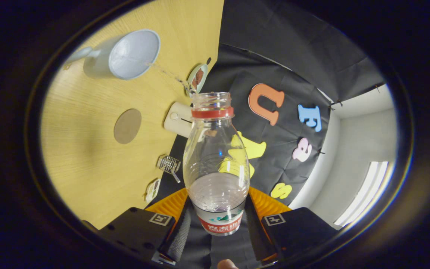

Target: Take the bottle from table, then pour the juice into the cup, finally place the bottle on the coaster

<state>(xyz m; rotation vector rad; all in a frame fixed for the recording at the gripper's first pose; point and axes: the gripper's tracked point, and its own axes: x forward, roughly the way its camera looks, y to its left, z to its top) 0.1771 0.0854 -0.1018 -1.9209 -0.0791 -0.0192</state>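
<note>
Table (88, 179): wooden top, seen turned on its side because the gripper is rolled over for pouring; it lies off to the left of the fingers and carries everything else.
Bottle (215, 164): clear plastic, cap off, a red ring under the open neck; it runs straight ahead from between the fingers, held by its labelled lower part so the mouth is free to tip toward the cup; the liquid left sits low near the label, so much of the pour looks done.
Gripper (219, 218): closed onto the bottle, one finger on each side of the label; the grip low on the body lets the neck reach out over the cup.
Cup (125, 56): pale mug with a handle, well beyond the bottle's mouth and to the left; its opening faces the stream.
Stream (166, 71): a thin clear thread from the bottle's mouth into the cup; it is faint, so how much is landing inside I cannot say for sure.
Coaster (127, 126): round brown disc on the table, left of the bottle's neck and nearer the fingers than the cup; bare, waiting for the bottle.
White box (178, 119): small, just left of the neck.
Wire clip (169, 164): small metal piece near the bottle's body.
</note>
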